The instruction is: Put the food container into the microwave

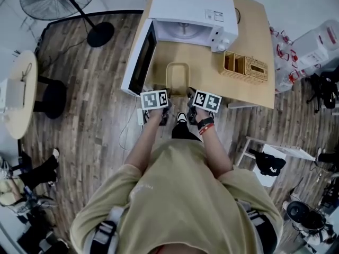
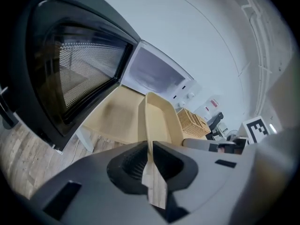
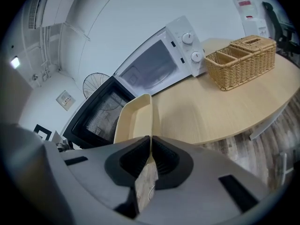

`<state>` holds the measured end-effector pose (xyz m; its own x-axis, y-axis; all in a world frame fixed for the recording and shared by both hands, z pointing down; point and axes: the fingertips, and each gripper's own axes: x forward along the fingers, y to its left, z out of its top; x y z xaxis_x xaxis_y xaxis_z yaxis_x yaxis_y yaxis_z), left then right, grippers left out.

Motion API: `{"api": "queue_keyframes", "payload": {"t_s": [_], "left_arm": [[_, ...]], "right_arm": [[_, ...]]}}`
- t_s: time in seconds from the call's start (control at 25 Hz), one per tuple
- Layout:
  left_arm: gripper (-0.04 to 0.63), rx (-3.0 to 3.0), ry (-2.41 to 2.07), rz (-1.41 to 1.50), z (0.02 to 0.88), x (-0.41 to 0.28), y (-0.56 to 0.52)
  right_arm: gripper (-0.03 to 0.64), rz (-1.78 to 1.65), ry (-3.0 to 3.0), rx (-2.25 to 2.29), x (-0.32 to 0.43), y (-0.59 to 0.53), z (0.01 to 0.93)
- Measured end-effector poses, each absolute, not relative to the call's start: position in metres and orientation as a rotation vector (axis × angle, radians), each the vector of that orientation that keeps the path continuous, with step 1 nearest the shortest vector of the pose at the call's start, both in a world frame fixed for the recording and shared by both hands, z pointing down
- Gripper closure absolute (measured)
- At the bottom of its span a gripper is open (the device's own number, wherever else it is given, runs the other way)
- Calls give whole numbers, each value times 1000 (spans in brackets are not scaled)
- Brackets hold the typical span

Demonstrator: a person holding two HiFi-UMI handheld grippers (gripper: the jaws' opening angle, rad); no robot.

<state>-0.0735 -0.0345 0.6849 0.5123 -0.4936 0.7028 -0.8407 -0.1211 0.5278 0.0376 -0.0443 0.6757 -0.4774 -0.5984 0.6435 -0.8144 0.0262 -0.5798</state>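
The light wooden table (image 1: pixel 254 36) stands on a plank floor (image 1: pixel 90 120). On its far side, ahead of the left gripper (image 1: pixel 165 95) and the right gripper (image 1: pixel 190 95), stands a white microwave (image 1: pixel 193 15). Its door (image 1: pixel 139 60) hangs open just to the left of the left gripper. A wicker basket (image 1: pixel 244 66) lies ahead-right of the right gripper, near the microwave's knobs.

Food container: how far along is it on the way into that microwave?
Done: the microwave door stands wide open, and the left gripper and right gripper are each shut on a side rim of the food container. In hand: the container is held over the near edge of the table, in front of the open microwave. Left: move it inside, set it down, let go; closing the door may follow.
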Motion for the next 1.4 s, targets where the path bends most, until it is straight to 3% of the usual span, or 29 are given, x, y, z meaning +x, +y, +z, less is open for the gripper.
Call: {"api": "queue_keyframes", "payload": {"t_s": [1.4], "left_arm": [[548, 1744, -1177, 378, 681, -31, -216]], "right_arm": [[580, 1408, -2084, 1416, 80, -226, 677]]}}
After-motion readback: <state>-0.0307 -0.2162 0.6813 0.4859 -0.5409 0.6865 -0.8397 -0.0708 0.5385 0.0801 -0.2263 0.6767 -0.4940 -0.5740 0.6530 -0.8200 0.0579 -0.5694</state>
